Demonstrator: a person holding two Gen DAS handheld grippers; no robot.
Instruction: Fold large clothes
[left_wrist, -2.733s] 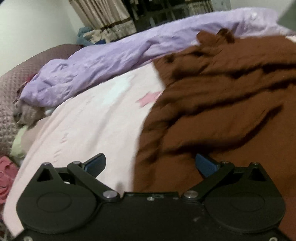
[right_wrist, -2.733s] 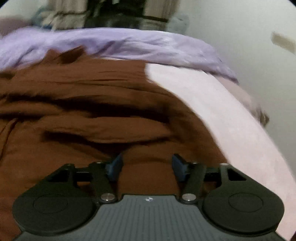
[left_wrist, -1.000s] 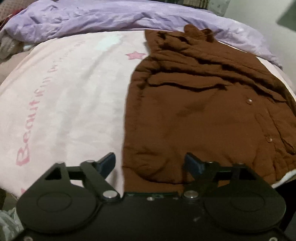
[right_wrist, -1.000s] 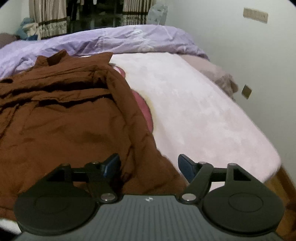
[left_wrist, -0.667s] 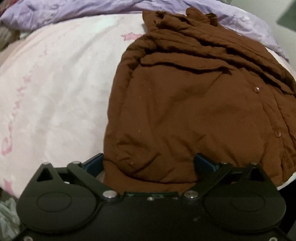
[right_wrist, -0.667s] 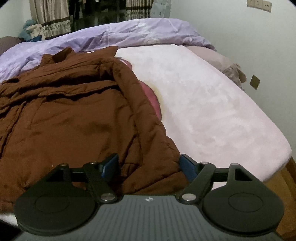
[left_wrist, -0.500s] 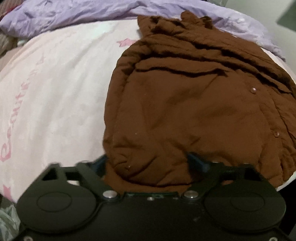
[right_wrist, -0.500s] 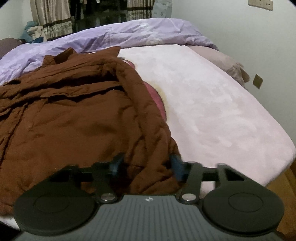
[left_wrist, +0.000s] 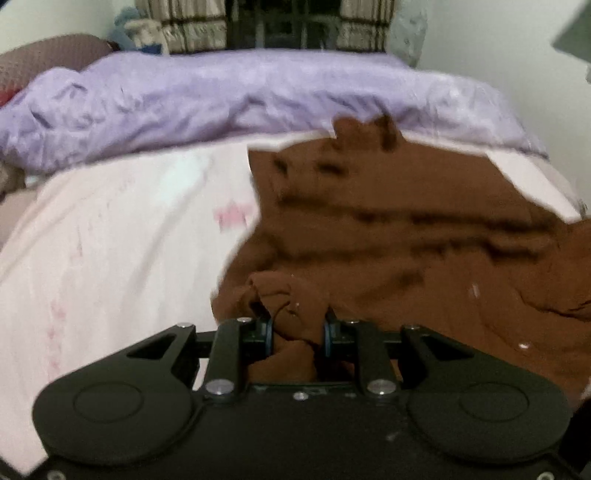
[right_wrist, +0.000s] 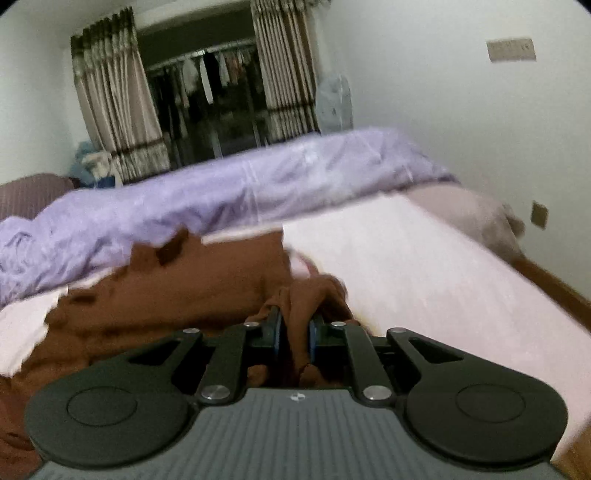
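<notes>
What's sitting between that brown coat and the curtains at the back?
A rumpled purple duvet stretches across the bed between the brown coat and the curtains. The right wrist view shows it best; the left wrist view shows the same.

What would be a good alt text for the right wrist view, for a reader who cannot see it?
The right gripper is shut on a bunched edge of a brown garment that lies on a pale pink bed. A rumpled purple duvet lies behind it, with striped curtains beyond.
</notes>
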